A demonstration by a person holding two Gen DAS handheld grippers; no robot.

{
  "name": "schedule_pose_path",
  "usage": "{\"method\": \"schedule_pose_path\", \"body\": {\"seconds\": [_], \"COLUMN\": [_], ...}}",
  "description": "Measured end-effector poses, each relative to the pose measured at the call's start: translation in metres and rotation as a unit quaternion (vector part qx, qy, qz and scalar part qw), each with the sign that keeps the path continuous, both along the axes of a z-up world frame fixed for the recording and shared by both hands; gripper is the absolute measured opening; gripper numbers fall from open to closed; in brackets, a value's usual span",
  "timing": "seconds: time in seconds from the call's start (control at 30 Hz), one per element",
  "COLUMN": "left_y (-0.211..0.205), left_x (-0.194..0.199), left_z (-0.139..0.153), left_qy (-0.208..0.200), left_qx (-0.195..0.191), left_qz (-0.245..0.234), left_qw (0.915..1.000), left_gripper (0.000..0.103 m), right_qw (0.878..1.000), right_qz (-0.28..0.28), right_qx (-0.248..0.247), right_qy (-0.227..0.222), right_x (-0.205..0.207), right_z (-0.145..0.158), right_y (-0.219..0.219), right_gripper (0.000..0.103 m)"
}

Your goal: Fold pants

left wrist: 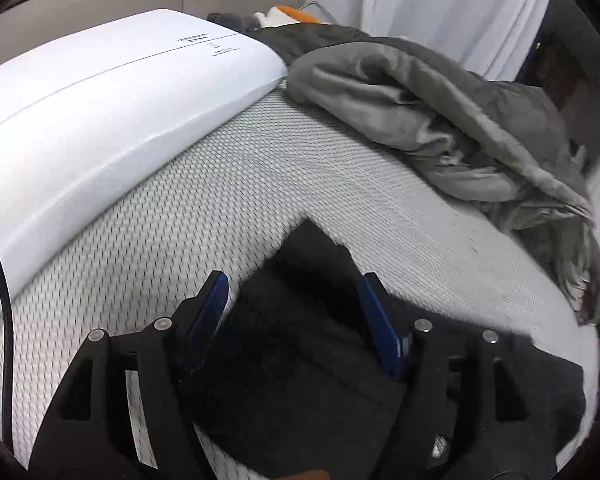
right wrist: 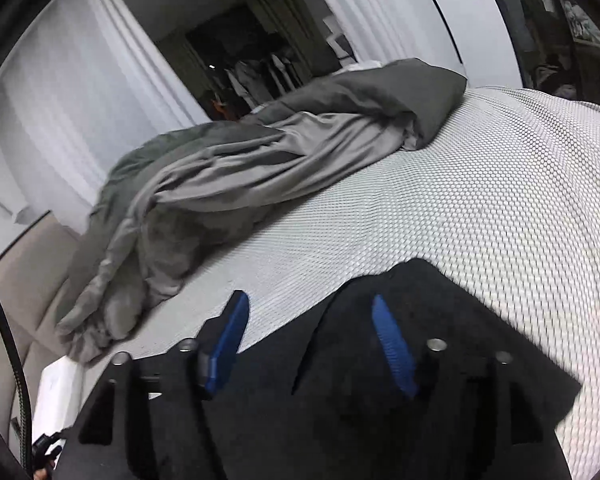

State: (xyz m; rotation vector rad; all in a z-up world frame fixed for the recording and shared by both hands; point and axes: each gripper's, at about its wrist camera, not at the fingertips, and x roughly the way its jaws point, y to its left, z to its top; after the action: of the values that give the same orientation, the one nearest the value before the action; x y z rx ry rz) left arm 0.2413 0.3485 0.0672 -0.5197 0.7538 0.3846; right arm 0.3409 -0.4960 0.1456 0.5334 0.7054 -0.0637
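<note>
Nearest in the left wrist view, the left tool (left wrist: 294, 284) stands with its blue fingers (left wrist: 382, 332) spread wide, and the black pants (left wrist: 300, 368) lie flat on the bed (left wrist: 220, 208) below the gap; the pads press on nothing, though whether the tips brush the cloth cannot be told. A folded corner of the pants reaches just past the fingertips onto the white, honeycomb-textured mattress cover. The right wrist view shows much the same from the other side: the right tool (right wrist: 310, 300) is also spread apart, gripping nothing, with the pants (right wrist: 380, 400) beneath it and their far edge lying across the mattress cover (right wrist: 480, 200) (the cloth here shows a slit or overlap between two layers, which the left view does not).

Farther off, a crumpled grey blanket (left wrist: 440, 108) is heaped on the far right of the bed in the left view; in the right view the same blanket (right wrist: 240, 168) lies across the far left. Only the left view shows the long white box (left wrist: 100, 112) with small print lying along the left side of the bed, and a padded beige headboard (left wrist: 100, 0) behind it. Only the right view shows the dark doorway (right wrist: 240, 60) between white curtains (right wrist: 60, 100), with clothes hanging inside
</note>
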Motion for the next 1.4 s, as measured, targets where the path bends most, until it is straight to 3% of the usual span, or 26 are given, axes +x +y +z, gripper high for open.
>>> {"method": "schedule_pose_path", "body": {"seconds": [0.07, 0.2, 0.3, 0.4, 0.57, 0.7, 0.8, 0.87, 0.97, 1.2, 1.4], "left_y": [-0.015, -0.047, -0.069, -0.095, -0.132, -0.131, -0.121, -0.116, -0.108, -0.117, -0.109], "left_x": [-0.020, -0.047, -0.060, -0.069, -0.052, -0.023, 0.001, 0.009, 0.005, -0.056, -0.098], "left_z": [0.002, -0.003, -0.019, -0.034, -0.055, -0.072, -0.084, -0.091, -0.092, -0.058, -0.084], "left_qy": [-0.014, -0.036, -0.039, -0.041, -0.010, 0.000, 0.002, 0.006, -0.015, -0.035, 0.019], "left_qx": [-0.015, -0.060, -0.112, -0.137, -0.093, -0.115, -0.138, -0.126, -0.134, -0.059, -0.073], "left_qz": [-0.013, -0.034, -0.040, -0.046, -0.089, -0.072, -0.048, -0.022, -0.007, -0.026, -0.033], "left_qw": [0.9997, 0.9970, 0.9921, 0.9887, 0.9917, 0.9908, 0.9893, 0.9917, 0.9909, 0.9974, 0.9966], "left_gripper": [0.065, 0.065, 0.065, 0.065, 0.065, 0.062, 0.040, 0.003, 0.000, 0.000, 0.000], "right_qw": [1.000, 0.997, 0.994, 0.992, 0.989, 0.991, 0.993, 0.994, 0.995, 0.996, 0.996], "right_qz": [0.011, 0.044, 0.072, 0.092, 0.132, 0.122, 0.109, 0.098, 0.088, 0.063, 0.060], "right_qx": [0.025, 0.060, 0.082, 0.091, 0.054, 0.045, 0.039, 0.038, 0.045, 0.055, 0.057], "right_qy": [-0.006, -0.004, -0.008, -0.007, 0.023, 0.032, 0.030, 0.027, 0.029, 0.020, 0.010], "right_x": [-0.019, -0.050, -0.070, -0.089, -0.100, -0.104, -0.102, -0.102, -0.103, -0.107, -0.114], "right_z": [0.000, 0.002, 0.002, -0.007, -0.031, -0.042, -0.045, -0.046, -0.047, -0.041, -0.036], "right_y": [0.010, 0.036, 0.054, 0.067, 0.078, 0.068, 0.057, 0.048, 0.034, 0.012, 0.009], "right_gripper": [0.080, 0.082, 0.087, 0.088, 0.088, 0.088, 0.088, 0.088, 0.088, 0.088, 0.088]}}
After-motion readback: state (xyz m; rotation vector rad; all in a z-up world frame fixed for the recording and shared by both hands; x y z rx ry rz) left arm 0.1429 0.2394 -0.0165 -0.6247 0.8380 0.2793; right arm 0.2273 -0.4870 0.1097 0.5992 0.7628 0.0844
